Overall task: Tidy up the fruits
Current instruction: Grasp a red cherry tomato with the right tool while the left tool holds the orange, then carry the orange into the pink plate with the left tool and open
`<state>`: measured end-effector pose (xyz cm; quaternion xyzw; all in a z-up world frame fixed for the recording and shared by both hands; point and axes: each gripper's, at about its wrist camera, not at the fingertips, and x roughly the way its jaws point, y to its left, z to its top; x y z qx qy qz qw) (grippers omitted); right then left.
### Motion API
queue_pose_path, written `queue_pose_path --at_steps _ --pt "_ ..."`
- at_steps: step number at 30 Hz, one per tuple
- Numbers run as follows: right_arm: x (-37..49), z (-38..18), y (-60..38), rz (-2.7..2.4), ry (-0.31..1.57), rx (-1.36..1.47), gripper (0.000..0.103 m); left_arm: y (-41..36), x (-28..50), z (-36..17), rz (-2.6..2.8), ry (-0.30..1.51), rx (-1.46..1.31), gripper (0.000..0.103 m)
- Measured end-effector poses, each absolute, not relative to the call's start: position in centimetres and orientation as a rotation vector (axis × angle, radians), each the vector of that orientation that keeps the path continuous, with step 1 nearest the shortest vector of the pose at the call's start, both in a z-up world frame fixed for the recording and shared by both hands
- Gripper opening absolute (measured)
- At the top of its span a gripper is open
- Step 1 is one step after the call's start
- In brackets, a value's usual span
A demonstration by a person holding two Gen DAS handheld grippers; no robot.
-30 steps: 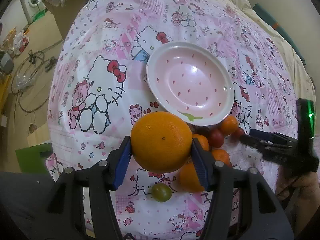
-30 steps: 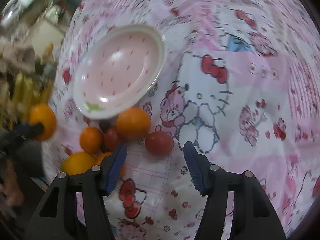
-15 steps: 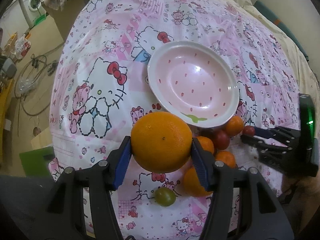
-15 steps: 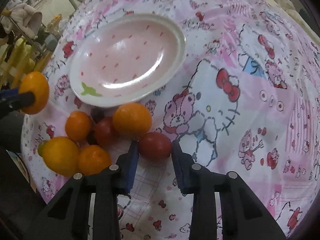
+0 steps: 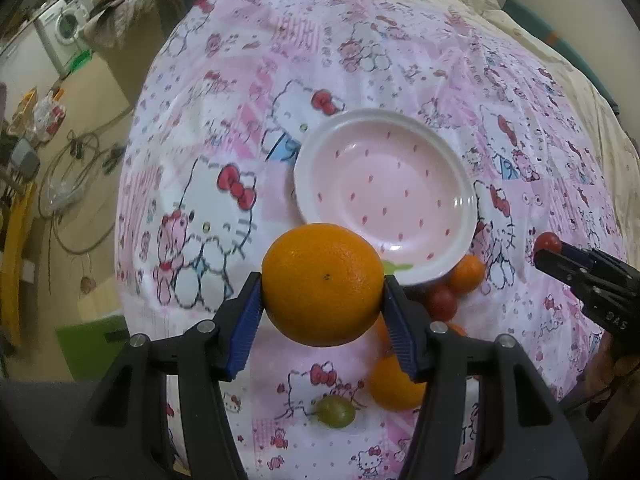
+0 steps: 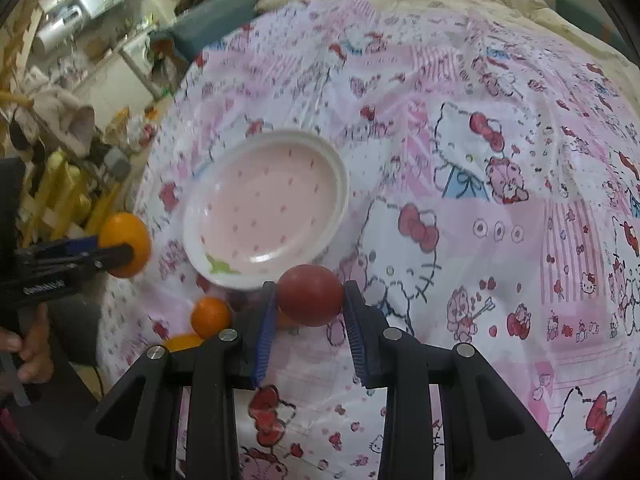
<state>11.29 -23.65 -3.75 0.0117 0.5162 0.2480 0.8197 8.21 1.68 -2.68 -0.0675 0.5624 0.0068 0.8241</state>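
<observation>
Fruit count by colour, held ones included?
Orange fruit: 5, one in the left tool, four on the cloth, two mostly hidden.
Red fruit: 2, one in the right tool, one on the cloth.
Green fruit: 1.
Total: 8.

- The big orange (image 5: 322, 284) hides the near rim of the plate (image 5: 460, 168).
- The left tool (image 5: 322, 308) covers part of the fruit pile (image 5: 442, 304).
- The room (image 6: 72, 92) left of the bed is blurred.
</observation>
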Motion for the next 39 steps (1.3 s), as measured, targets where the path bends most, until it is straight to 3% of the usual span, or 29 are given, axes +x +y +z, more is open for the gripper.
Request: queue_pose_path --at_steps 13,39 --pt "14.2 -0.5 -23.9 0.507 0.91 0.123 0.034 0.9 13.8 -1.1 -0.009 1.158 -0.058 0.054" --pt "22.7 -5.0 -22.6 0.518 0.967 0.161 0.034 -0.2 22.6 -6.5 -0.068 1.167 -0.045 0.054"
